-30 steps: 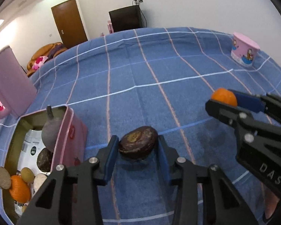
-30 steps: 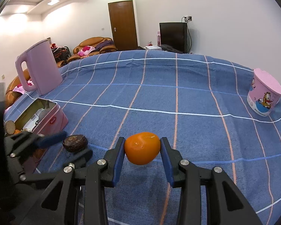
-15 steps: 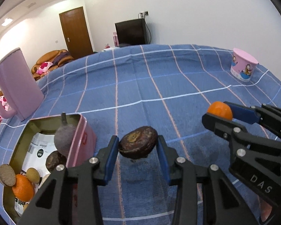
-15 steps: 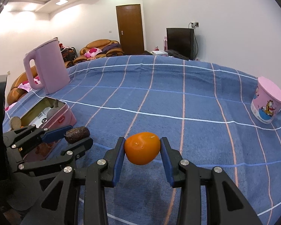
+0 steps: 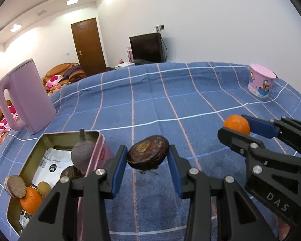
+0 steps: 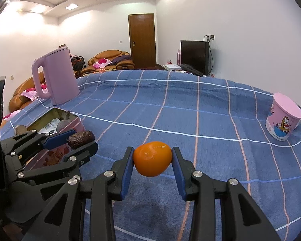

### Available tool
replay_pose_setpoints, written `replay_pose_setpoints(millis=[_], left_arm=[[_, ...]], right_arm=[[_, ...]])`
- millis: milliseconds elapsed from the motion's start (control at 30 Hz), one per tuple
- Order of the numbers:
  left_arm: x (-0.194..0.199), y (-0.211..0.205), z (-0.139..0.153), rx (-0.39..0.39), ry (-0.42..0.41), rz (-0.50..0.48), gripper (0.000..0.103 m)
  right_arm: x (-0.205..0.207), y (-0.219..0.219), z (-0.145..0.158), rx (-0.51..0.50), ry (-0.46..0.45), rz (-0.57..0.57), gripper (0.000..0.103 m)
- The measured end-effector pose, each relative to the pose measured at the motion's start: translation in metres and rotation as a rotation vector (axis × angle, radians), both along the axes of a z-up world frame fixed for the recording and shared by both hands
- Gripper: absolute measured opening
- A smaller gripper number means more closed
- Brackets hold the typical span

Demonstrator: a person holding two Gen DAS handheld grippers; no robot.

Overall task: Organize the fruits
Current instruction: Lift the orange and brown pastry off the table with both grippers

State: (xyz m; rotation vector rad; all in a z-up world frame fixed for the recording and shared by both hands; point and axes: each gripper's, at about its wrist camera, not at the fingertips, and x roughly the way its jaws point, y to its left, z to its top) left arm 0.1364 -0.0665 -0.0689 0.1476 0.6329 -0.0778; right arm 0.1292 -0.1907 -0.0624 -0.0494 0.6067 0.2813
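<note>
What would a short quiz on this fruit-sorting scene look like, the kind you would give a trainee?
1. True or false: the left hand-held gripper is open with nothing in it.
2. Which fruit does the right hand-held gripper hold? A) the orange fruit B) the dark brown fruit C) a banana
3. Fill in: the fruits already sorted lie in the pink ____ near the pink kettle.

Key
1. False: it is shut on the dark brown fruit, lifted off the blue checked cloth.
2. A
3. tin
</note>
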Motion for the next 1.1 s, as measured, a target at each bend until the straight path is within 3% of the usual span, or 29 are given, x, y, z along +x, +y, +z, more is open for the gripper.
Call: replay_pose_setpoints(millis=[1100], left_arm=[[-0.022,0.007,0.012,-0.028,-0.134,0.029,0.043]], right_arm=[[-0.022,0.001,0.011,0.008,-0.106,0.007,0.040]])
